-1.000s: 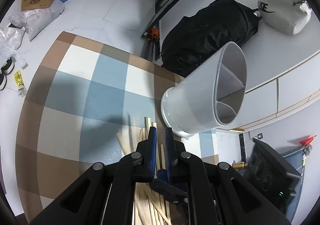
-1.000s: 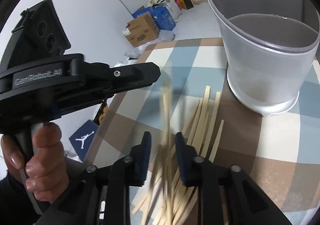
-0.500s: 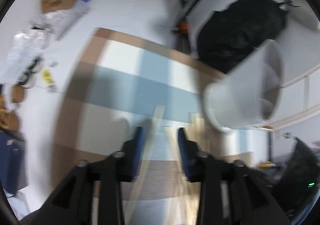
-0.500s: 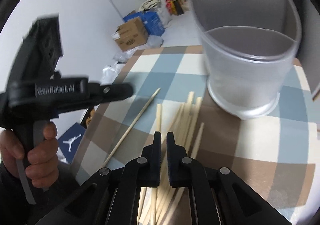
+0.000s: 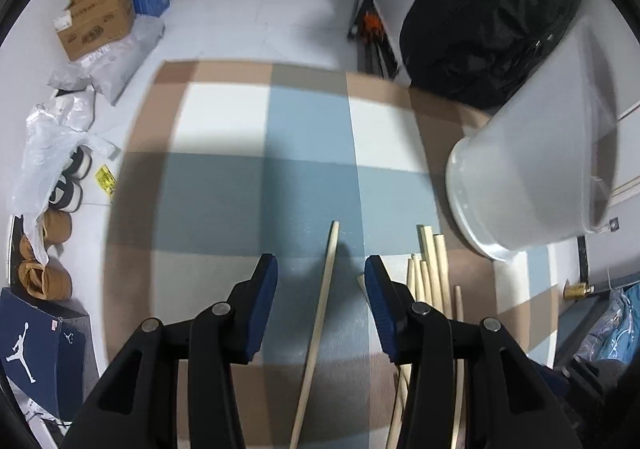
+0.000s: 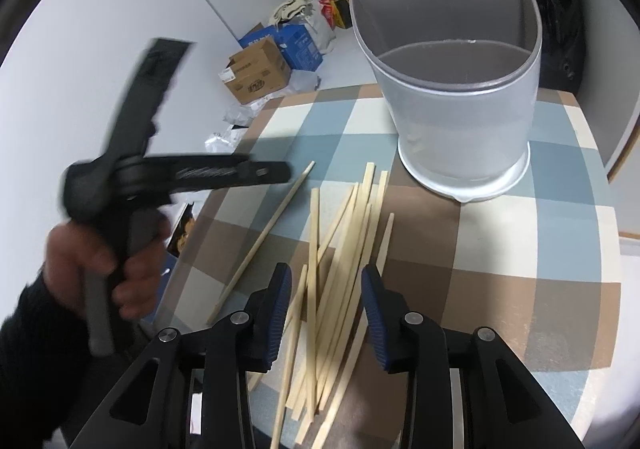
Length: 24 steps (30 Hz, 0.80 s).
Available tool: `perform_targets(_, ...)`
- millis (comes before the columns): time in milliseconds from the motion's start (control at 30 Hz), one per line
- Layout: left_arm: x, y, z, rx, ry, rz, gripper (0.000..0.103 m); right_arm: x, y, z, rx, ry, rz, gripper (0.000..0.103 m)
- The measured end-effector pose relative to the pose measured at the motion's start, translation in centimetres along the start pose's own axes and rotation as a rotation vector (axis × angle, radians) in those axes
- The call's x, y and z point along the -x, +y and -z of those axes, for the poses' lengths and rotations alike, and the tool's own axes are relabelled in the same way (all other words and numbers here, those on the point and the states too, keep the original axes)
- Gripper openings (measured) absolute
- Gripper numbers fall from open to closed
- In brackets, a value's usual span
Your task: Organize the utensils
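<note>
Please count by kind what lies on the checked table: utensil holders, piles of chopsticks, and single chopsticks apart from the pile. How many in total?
Utensil holder: 1
Chopstick pile: 1
Single chopstick: 1
Total: 3

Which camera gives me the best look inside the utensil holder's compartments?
Right wrist: it looks down into the utensil holder, showing both dividers and all three compartments with nothing in them. The left wrist view shows mostly its outer wall at the frame edge; the interior is barely visible.
</note>
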<state>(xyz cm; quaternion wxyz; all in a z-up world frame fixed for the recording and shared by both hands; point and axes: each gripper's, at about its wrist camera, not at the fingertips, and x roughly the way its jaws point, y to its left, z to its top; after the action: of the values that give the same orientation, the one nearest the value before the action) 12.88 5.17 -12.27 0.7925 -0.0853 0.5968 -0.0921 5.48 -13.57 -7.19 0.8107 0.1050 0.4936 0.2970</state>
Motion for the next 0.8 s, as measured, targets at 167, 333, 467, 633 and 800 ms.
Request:
perform_targets(167,-0.1,-0.7,-0.4,-0.035,-0.002,-0.04,0.039,0.3,-0.1,0.2,0.011,0.002,0.008,0.036)
perform_targets(333,-0.4,-1.5,-0.3,-0.109,-0.016,-0.156,0.002,0.2,0.3,0.4,0.031,0.016,-0.019,0.036)
perform_targets(467,-0.2,-1.0,0.0,-0.092,-0.023,-0.135,0.0,-0.2,1.0,0.5,0.042,0.042,-0.068,0.036)
perform_targets(633,1.4,-0.1,0.2,-0.063,-0.068,-0.092,0.0,-2.7,1.0,0.6,-0.006,0.144,-0.14,0.036)
perform_targets(800,3.2,0.9,0.3,-0.026,-0.111,-0.042,0.0,-5.0,1.8,0.4,-0.001,0.222,-0.135,0.033)
